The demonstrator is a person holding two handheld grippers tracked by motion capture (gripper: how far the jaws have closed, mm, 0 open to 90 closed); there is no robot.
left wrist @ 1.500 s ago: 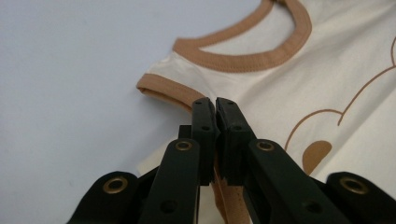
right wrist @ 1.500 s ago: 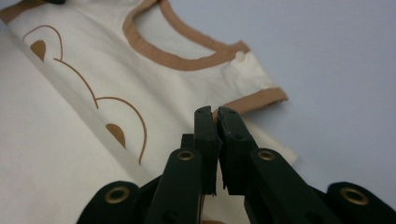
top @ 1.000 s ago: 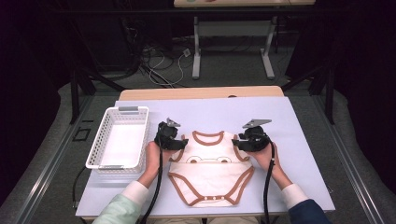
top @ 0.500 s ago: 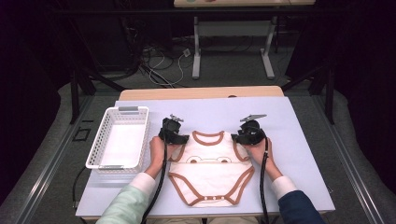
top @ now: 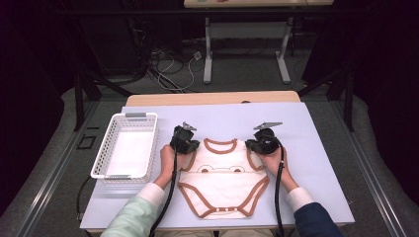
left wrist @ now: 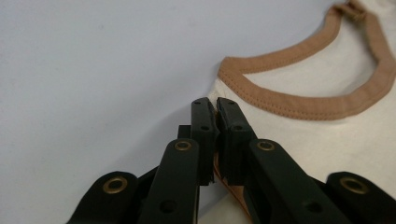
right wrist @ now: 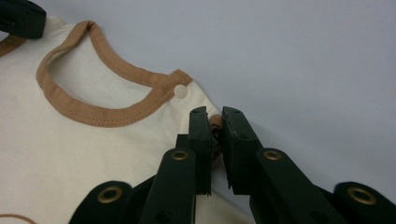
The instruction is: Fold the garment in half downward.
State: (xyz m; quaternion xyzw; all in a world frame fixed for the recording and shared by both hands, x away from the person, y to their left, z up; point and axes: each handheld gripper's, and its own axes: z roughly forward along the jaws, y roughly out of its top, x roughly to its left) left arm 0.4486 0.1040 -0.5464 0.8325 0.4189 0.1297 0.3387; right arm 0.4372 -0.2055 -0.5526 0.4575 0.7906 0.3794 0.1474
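Note:
A cream baby bodysuit (top: 222, 177) with brown trim lies flat, front up, on the pale blue table cover (top: 316, 148). My left gripper (top: 192, 147) sits at the garment's left shoulder. Its jaws have just been closing, and in the left gripper view the gripper (left wrist: 212, 105) is shut on the bodysuit (left wrist: 327, 140) at its brown-trimmed shoulder edge. My right gripper (top: 251, 146) sits at the other shoulder. Its jaws have just been closing too, and in the right gripper view the gripper (right wrist: 214, 114) pinches the trim of the bodysuit (right wrist: 70, 154) just below a white snap (right wrist: 180, 91).
A white plastic basket (top: 152, 143) stands at the left of the table, close to my left hand. Bare cover stretches to the right of the garment and behind it. Beyond the far table edge are metal legs (top: 208, 54) and floor cables.
Both hands have slid a little up the table to the bodysuit's shoulders. Both grippers have closed on the shoulder edges.

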